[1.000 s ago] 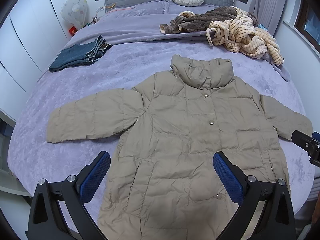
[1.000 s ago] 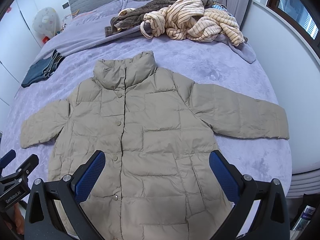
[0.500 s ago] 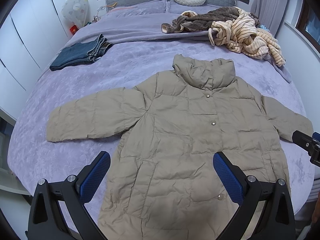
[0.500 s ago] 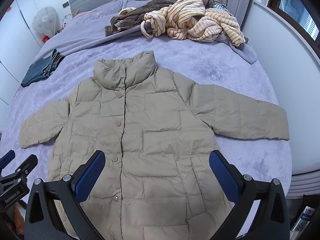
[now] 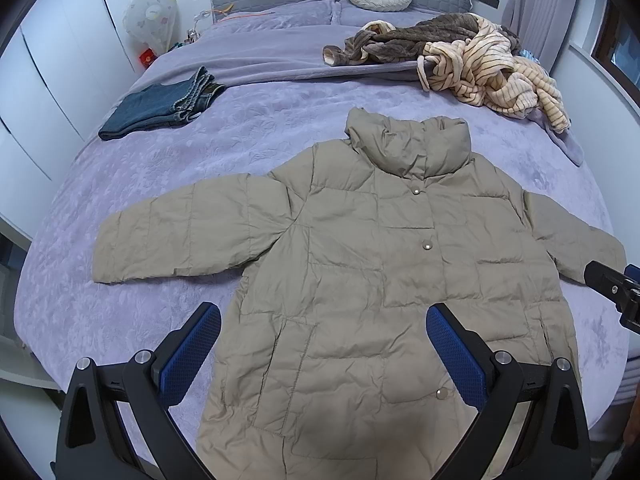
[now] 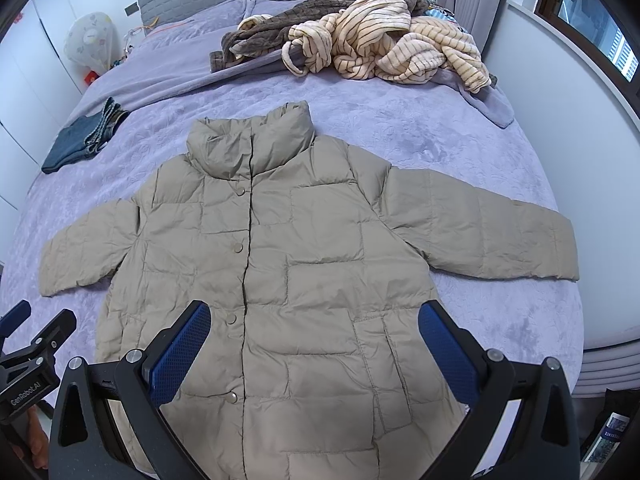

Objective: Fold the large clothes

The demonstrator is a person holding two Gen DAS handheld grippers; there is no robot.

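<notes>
Nothing much moved, both grippers wide open, empty, puffer jacket (image 5: 360,280) spread flat, bedspread (image 5: 140,168) bare around sleeves

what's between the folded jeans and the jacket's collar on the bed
Only bare purple bedspread lies between the folded jeans and the jacket collar, clearest in the left wrist view.

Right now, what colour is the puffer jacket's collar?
Khaki beige, matching the rest of the puffer jacket's collar; clearest in the right wrist view.

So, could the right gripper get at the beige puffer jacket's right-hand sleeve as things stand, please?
Probably yes: the right gripper hangs open above the beige puffer jacket, and its sleeve lies flat on the bedspread with nothing on it.
</notes>
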